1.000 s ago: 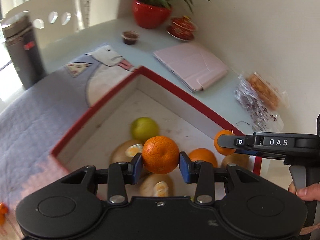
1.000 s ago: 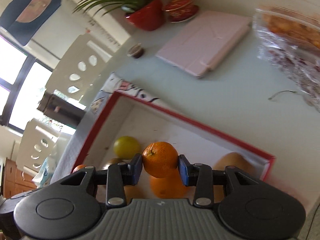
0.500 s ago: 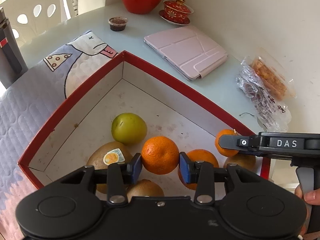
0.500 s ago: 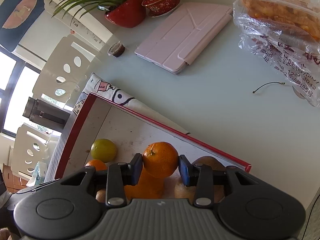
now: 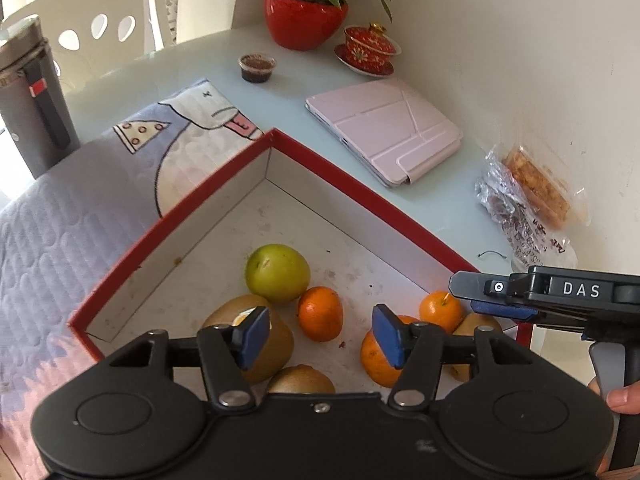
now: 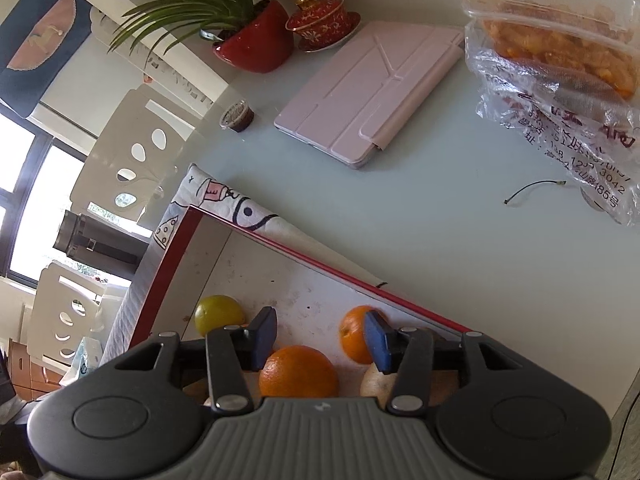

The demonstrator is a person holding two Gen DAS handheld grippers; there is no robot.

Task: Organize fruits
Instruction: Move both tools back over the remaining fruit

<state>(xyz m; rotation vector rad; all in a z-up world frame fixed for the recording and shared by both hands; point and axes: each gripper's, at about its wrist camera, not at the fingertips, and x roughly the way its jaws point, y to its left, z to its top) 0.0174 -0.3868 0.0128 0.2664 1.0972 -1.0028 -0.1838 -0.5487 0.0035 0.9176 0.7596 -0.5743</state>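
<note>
Pale glass worktop (image 6: pixel 420 208) with household things along its far side

On it lie a quilted cartoon mat (image 5: pixel 72 200), with the red-rimmed box (image 5: pixel 360 196) partly on the mat, a pink folded tablet case (image 5: pixel 384 128), a red plant pot (image 5: pixel 304 16), a red lidded cup on its saucer (image 5: pixel 370 46), a small sauce tub (image 5: pixel 257 67), a clear bag of snacks (image 6: pixel 560 76), a short bit of black wire (image 6: pixel 534 191) and a grey flask (image 5: pixel 32 96).

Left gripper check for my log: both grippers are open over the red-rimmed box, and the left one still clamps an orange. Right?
Not quite. In the left wrist view the left gripper is open and empty; the orange lies in the red-rimmed box beside the green fruit. The right gripper is open too.
</note>
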